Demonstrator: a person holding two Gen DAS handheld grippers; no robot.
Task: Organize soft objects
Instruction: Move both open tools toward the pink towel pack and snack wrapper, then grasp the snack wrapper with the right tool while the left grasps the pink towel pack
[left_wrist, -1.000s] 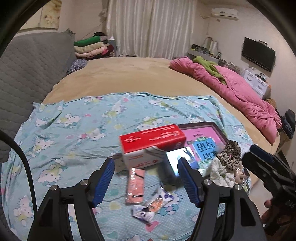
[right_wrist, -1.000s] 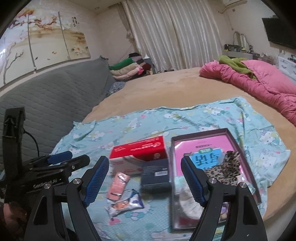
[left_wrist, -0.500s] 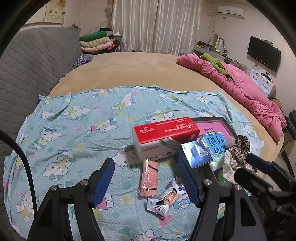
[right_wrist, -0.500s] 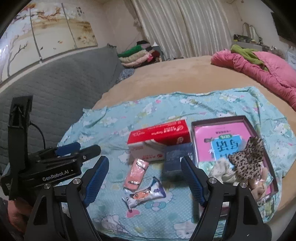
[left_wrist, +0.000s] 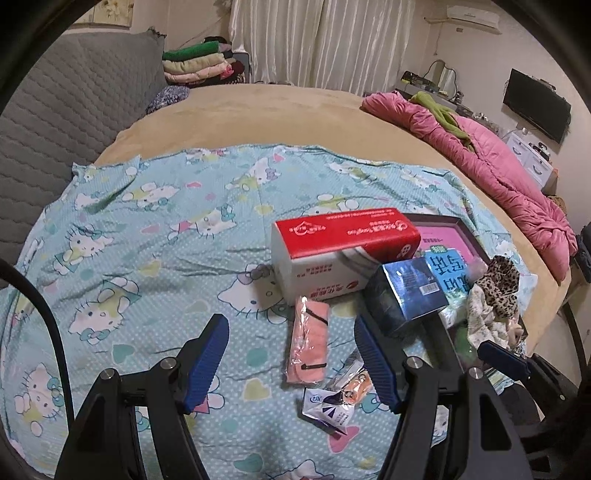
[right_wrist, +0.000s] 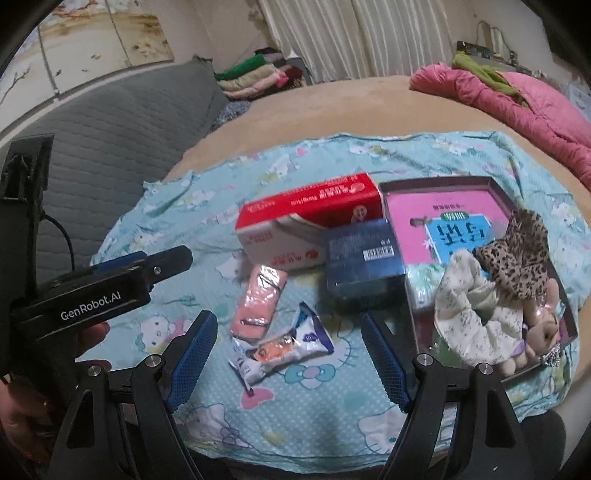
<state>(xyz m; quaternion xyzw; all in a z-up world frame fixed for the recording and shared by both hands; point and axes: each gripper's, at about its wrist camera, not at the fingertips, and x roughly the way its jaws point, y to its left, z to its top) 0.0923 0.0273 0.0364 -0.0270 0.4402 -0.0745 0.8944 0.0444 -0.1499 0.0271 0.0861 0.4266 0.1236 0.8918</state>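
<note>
Left wrist view: the left tongs (left_wrist: 291, 354) stand spread and empty above the flat pink plastic-wrapped packet (left_wrist: 308, 341) on the light-blue cartoon-print sheet (left_wrist: 147, 236), its long axis running away from the camera; right wrist view: the right tongs (right_wrist: 290, 350) likewise spread, over the crinkled white-and-blue snack wrapper (right_wrist: 280, 349) lying crosswise; only here the white floral fabric scrunchie (right_wrist: 472, 314) shows whole inside the dark-rimmed shallow box (right_wrist: 436, 182).

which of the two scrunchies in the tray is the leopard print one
The leopard scrunchie is the brown spotted one, farther back, overlapping the white floral scrunchie.
</note>
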